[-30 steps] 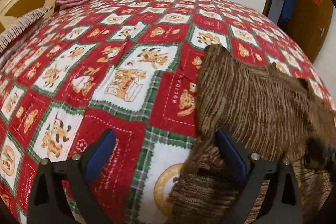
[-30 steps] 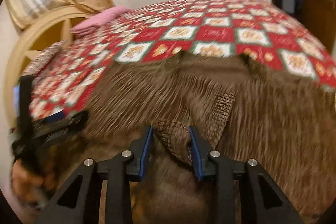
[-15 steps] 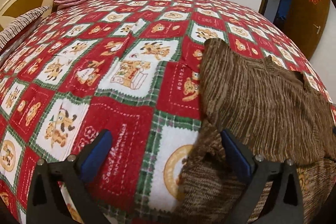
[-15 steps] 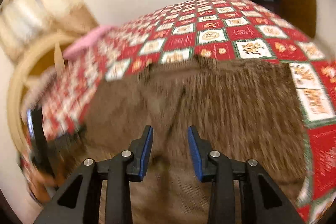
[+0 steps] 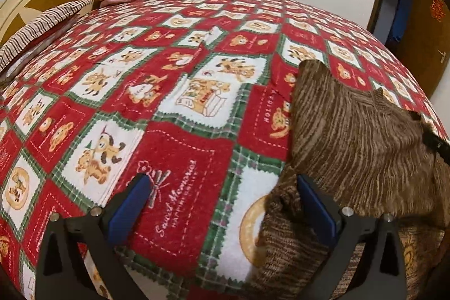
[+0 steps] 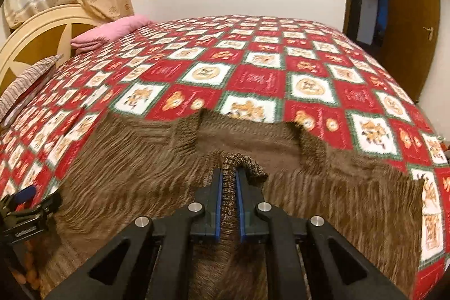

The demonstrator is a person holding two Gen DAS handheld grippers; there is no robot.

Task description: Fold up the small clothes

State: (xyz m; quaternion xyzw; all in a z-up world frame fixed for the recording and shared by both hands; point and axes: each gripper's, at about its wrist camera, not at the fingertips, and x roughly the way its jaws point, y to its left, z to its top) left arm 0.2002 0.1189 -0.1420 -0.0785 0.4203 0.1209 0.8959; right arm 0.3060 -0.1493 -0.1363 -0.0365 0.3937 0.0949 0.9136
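Brown striped knit garment (image 6: 140, 176) spread flat, right gripper (image 6: 229, 182) pinching its fold; left gripper (image 5: 222, 204) open

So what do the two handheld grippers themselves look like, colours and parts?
Both look alike. The left gripper and right gripper have matte black angular frames with triangular cut-outs, round silver bolt heads at the joints, and flat blue pads lining the inner faces of the fingers. No cables, hands or sleeves show.
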